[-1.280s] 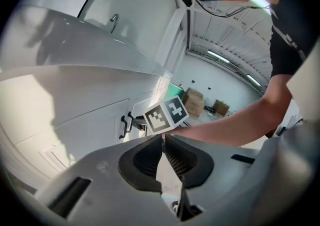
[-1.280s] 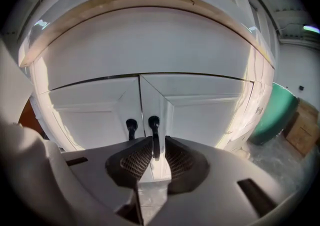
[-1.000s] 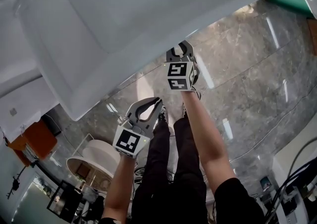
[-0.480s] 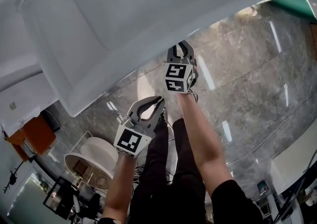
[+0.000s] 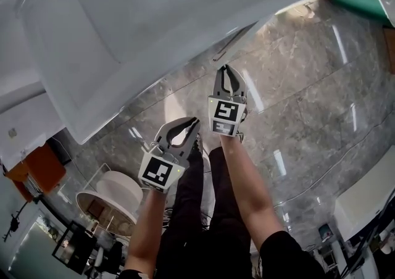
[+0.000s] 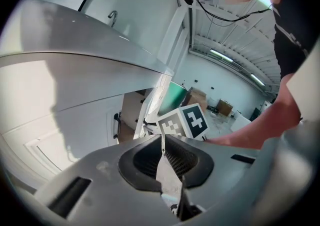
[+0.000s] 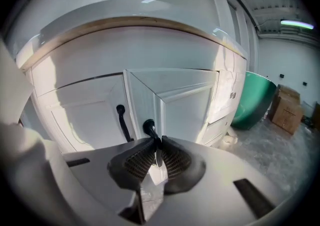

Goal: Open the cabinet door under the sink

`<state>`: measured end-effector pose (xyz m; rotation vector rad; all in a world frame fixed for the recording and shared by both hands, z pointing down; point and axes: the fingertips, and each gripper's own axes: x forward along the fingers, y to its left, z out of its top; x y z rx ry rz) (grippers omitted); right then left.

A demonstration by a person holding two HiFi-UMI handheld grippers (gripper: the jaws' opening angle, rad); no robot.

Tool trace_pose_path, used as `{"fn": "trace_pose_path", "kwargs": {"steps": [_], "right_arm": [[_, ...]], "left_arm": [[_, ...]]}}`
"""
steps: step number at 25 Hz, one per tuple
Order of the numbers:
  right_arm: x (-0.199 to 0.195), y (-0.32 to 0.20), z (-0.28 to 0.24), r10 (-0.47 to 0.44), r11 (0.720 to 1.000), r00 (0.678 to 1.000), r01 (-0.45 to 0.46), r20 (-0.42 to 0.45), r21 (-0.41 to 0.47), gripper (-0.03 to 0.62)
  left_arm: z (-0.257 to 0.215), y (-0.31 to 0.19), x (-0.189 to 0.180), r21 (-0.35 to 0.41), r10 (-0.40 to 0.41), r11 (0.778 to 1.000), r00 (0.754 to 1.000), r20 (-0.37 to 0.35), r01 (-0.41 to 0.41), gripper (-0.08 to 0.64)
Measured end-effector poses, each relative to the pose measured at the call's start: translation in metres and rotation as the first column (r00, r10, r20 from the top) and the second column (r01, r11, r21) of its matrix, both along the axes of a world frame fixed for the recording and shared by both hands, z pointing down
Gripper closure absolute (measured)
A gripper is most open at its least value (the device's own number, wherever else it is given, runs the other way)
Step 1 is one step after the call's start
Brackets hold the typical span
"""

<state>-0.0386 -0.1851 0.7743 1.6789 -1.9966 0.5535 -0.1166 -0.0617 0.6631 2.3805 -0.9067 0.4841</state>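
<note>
The white cabinet (image 7: 90, 110) under the sink has two doors with black handles. The right door (image 7: 187, 105) stands swung partly out, and its edge (image 5: 232, 39) shows below the countertop (image 5: 185, 18) in the head view. My right gripper (image 7: 158, 143) (image 5: 227, 71) is shut on that door's black handle (image 7: 148, 128). The left door's handle (image 7: 121, 120) hangs free beside it. My left gripper (image 5: 196, 124) (image 6: 161, 142) is shut on nothing and hovers lower left of the right one. From it I see the right gripper's marker cube (image 6: 183, 120) and the gap behind the door (image 6: 131, 112).
A green tub (image 7: 255, 100) and cardboard boxes (image 7: 287, 107) stand to the cabinet's right on the grey marble floor (image 5: 308, 105). A white round stool (image 5: 114, 192) and an orange object (image 5: 36, 171) sit at lower left. The person's legs (image 5: 203, 210) are below both grippers.
My right gripper has drawn back from the cabinet with the handle in it, and the right door has swung out from under the countertop. The left gripper has shifted only slightly.
</note>
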Motion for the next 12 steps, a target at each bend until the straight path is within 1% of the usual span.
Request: {"fn": "trace_pose_path", "kwargs": {"steps": [4, 9, 12], "right_arm": [[0.017, 0.016, 0.000, 0.042, 0.999, 0.997, -0.041, 0.058, -0.014, 0.499], [0.028, 0.024, 0.000, 0.037, 0.999, 0.998, -0.037, 0.051, 0.001, 0.502], [0.033, 0.027, -0.003, 0.058, 0.998, 0.997, -0.059, 0.052, 0.014, 0.503]], "left_arm": [[0.000, 0.002, 0.013, 0.000, 0.011, 1.000, 1.000, -0.001, -0.011, 0.531], [0.001, 0.001, 0.026, 0.007, 0.021, 1.000, 1.000, 0.008, -0.021, 0.531], [0.001, 0.003, 0.030, 0.018, 0.035, 0.999, 0.999, 0.024, -0.035, 0.531]]}}
